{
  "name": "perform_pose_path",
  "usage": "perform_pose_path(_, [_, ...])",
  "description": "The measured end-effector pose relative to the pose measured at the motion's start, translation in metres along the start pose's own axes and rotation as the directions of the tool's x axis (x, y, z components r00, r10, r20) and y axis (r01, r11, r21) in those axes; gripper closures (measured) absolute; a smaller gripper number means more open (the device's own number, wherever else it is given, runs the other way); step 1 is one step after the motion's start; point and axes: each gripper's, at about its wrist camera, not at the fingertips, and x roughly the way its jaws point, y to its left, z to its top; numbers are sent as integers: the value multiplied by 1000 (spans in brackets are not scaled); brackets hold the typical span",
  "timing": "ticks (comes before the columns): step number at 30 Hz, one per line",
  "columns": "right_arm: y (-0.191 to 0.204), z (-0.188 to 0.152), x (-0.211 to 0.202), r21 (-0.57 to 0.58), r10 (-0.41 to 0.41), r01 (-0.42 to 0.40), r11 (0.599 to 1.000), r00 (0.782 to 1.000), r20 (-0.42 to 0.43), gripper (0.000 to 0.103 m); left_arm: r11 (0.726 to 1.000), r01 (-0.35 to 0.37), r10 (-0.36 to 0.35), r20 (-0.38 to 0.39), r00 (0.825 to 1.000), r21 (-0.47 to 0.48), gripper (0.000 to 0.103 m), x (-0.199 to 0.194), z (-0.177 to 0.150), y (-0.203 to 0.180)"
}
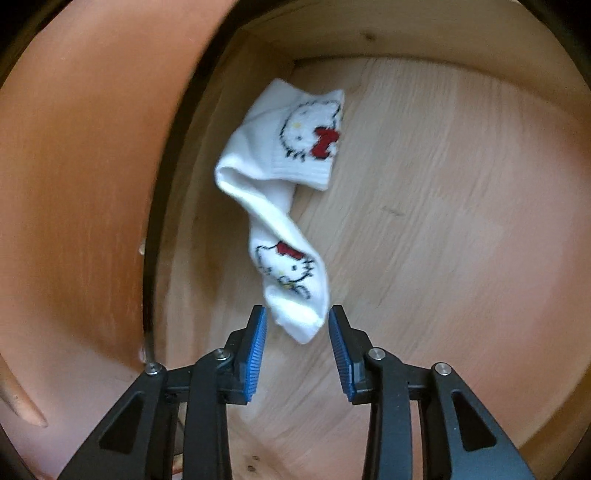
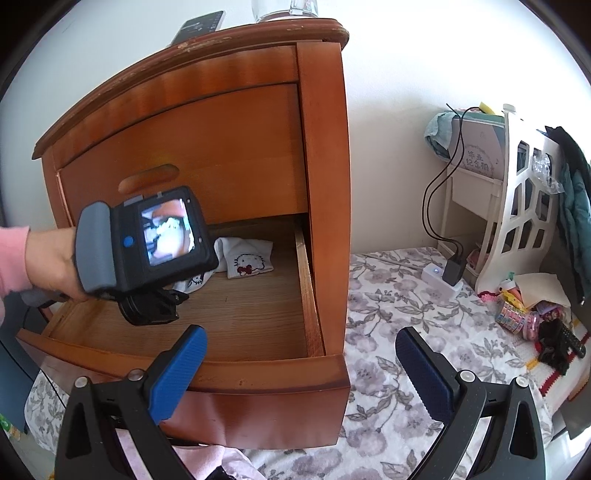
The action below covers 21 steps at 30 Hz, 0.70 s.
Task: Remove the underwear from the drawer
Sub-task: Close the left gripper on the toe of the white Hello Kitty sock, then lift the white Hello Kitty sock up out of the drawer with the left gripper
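A white piece of underwear (image 1: pixel 280 147), sock-like with cartoon cat prints and red bows, lies twisted on the floor of the open wooden drawer (image 1: pixel 424 221), close to its left wall. My left gripper (image 1: pixel 297 314) is inside the drawer and open, its blue pads (image 1: pixel 258 343) on either side of the garment's near end. In the right wrist view the white garment (image 2: pixel 247 258) shows at the drawer's back, partly hidden by the left gripper's body and screen (image 2: pixel 162 236), held by a hand in a pink sleeve. My right gripper (image 2: pixel 301 334) is open and holds nothing, in front of the drawer's (image 2: pixel 310 295) right corner.
The drawer belongs to a brown nightstand (image 2: pixel 321 147) with a closed upper drawer, a glass (image 2: pixel 284 9) and a dark flat device (image 2: pixel 199 26) on top. To the right are a floral sheet (image 2: pixel 388 332), a plugged-in charger (image 2: pixel 452 267) with cables, a white shelf (image 2: pixel 517 192) and small clutter.
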Motion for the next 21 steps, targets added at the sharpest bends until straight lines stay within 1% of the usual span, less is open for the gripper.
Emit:
perform_pose_path(2, [-1,0,0,8,5,-5,1000,1000,-2,0,1000,-2,2,2,1000,1,68,1,-1,-3])
perform_pose_path(4, [-1,0,1,15,7,-7,1000,1000,-4,0,1000,12,-12,11,1000,-5,73,2,-3,-3])
perform_pose_path(5, [-2,0,2,19,7,-7,1000,1000,-4,0,1000,5,-5,7,1000,-6,84,0,-2,-2])
perform_pose_path(6, [-2,-1,2,19,7,-7,1000,1000,-5,0,1000,1,-1,3,1000,-12,99,1,-2,-1])
perform_pose_path(8, [-2,-1,2,19,9,-9,1000,1000,-4,0,999,5,-5,-3,1000,-33,99,7,-3,0])
perform_pose_path(11, [-2,-1,2,18,8,-8,1000,1000,-3,0,999,28,-27,30,999,-34,101,-2,-7,-2])
perform_pose_path(12, [-2,-1,3,20,8,-8,1000,1000,-3,0,999,41,-40,41,998,-30,101,-5,-13,-4])
perform_pose_path(16, [-2,-1,3,22,5,-5,1000,1000,-4,0,992,122,-119,72,990,-35,101,-24,-18,-5])
perform_pose_path(19, [-2,-1,3,22,5,-5,1000,1000,-4,0,977,195,-187,97,978,-83,101,-38,-24,5])
perform_pose_path(21, [-2,-1,3,24,4,-4,1000,1000,-5,0,969,221,-210,110,972,-106,101,-56,-22,14])
